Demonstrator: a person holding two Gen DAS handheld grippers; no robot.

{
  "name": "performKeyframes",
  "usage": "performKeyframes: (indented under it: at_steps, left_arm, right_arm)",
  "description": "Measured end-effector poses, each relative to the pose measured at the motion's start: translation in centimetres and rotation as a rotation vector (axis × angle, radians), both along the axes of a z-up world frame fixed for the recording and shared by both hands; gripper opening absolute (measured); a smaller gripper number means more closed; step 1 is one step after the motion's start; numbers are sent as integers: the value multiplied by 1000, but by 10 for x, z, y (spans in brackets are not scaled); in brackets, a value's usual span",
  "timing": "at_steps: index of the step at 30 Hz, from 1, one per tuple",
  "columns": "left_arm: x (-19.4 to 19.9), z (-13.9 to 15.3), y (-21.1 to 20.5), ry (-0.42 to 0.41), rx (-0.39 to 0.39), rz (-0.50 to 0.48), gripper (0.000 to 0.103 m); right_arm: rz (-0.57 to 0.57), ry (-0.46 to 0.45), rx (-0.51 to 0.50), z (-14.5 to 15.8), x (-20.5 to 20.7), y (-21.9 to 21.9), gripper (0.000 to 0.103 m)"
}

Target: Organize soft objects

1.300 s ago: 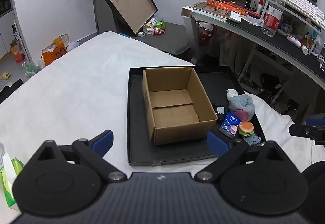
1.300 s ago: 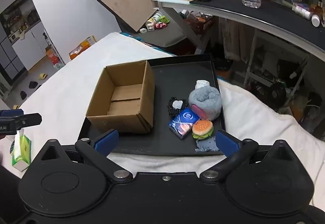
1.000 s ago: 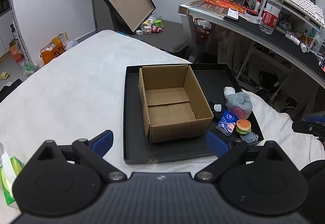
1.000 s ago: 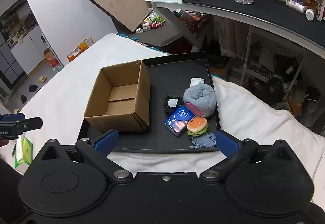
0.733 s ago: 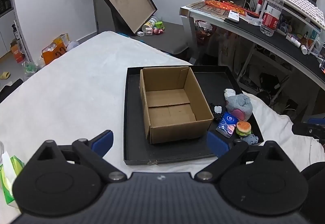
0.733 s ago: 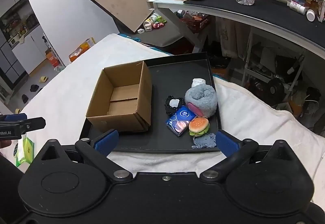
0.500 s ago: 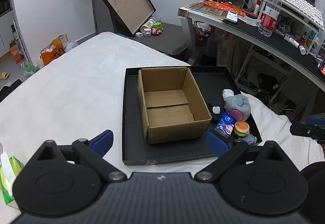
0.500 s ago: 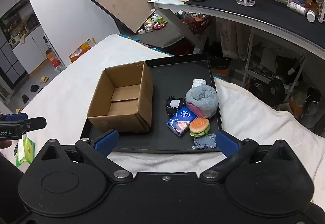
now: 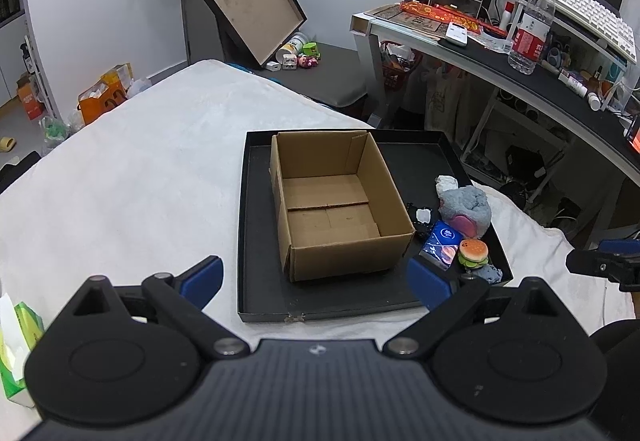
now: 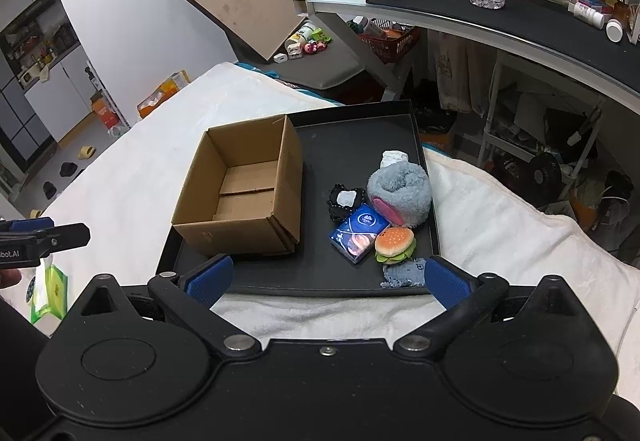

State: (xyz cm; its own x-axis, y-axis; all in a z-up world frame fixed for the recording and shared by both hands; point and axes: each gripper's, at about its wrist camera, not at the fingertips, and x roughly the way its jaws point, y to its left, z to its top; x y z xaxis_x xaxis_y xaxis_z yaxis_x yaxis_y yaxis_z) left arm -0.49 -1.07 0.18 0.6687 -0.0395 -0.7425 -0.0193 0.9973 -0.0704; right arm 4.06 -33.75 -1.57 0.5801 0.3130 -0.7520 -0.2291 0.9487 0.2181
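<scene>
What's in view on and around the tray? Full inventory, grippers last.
tray: 1, black, on white bed cover
cardboard box: 1, brown, open, empty, tray's left part
plush toy: 1, grey with pink, right of box
burger toy: 1, orange-green, near plush
tissue pack: 1, blue, beside burger
grey cloth: 1, tray's near right corner
black pouch: 1, between box and plush
green tissue pack: 1, on bed, left
left gripper: open
right gripper: open
</scene>
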Motion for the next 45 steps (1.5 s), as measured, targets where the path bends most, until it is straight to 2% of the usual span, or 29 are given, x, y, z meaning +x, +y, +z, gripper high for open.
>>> performKeyframes:
  at_steps: [45]
  left_arm:
    - [-3, -2, 4, -3, -28, 4, 98]
  right_arm:
    - [-15, -5, -13, 1, -3, -6, 103]
